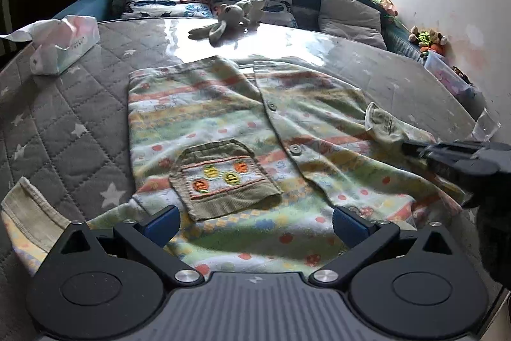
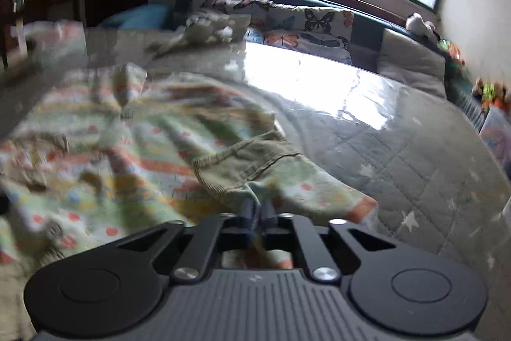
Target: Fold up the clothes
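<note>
Striped pastel shirt lies spread on the quilted bed — left gripper gaping over its hem; only the right view shows the right gripper pinching a cuff.

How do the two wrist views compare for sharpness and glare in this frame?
Left wrist view: mostly sharp, the shirt and its pocket crisp, a window glare patch on the bed cover, fisheye bending at the edges. Right wrist view: motion blur smears the shirt's left side, the sleeve cuff is clearer, glare on the cover is blown out.
</note>
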